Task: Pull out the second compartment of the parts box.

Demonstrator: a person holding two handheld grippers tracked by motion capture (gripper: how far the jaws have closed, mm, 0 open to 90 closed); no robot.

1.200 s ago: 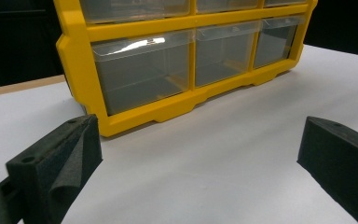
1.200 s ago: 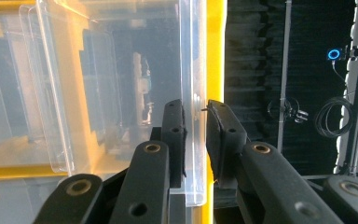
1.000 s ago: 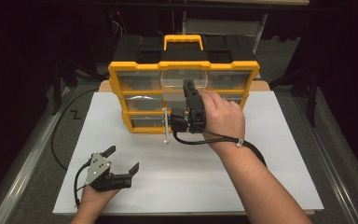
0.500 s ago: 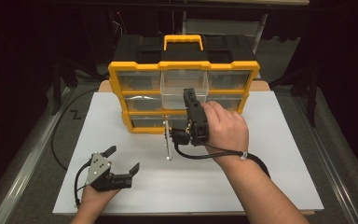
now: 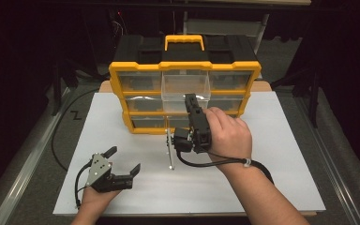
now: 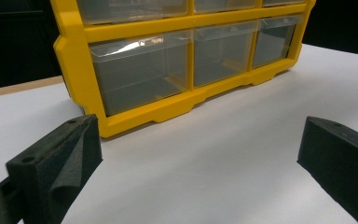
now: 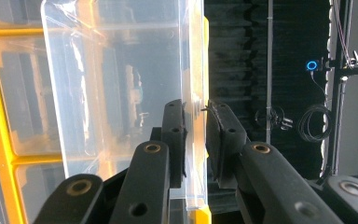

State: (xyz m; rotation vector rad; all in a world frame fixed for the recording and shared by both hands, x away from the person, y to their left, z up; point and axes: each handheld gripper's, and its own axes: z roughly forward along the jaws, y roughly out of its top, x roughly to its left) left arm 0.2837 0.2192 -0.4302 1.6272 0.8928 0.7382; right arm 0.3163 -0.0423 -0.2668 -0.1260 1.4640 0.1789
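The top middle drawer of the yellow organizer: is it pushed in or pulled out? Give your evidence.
Pulled out: the clear drawer juts forward of the yellow frame, its front wall clamped by the right gripper.

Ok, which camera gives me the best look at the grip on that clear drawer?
The right gripper view: the right gripper pinches the clear drawer front wall between its pads. The high view shows the drawer pulled out, with the grip hidden. The left gripper view shows other drawers.

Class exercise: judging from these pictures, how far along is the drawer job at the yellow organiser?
Done: the clear drawer stands partly out of the yellow organiser. In hand: the right gripper is shut on the drawer's front wall. Left: drawing it fully free; the left gripper waits open over the white table.
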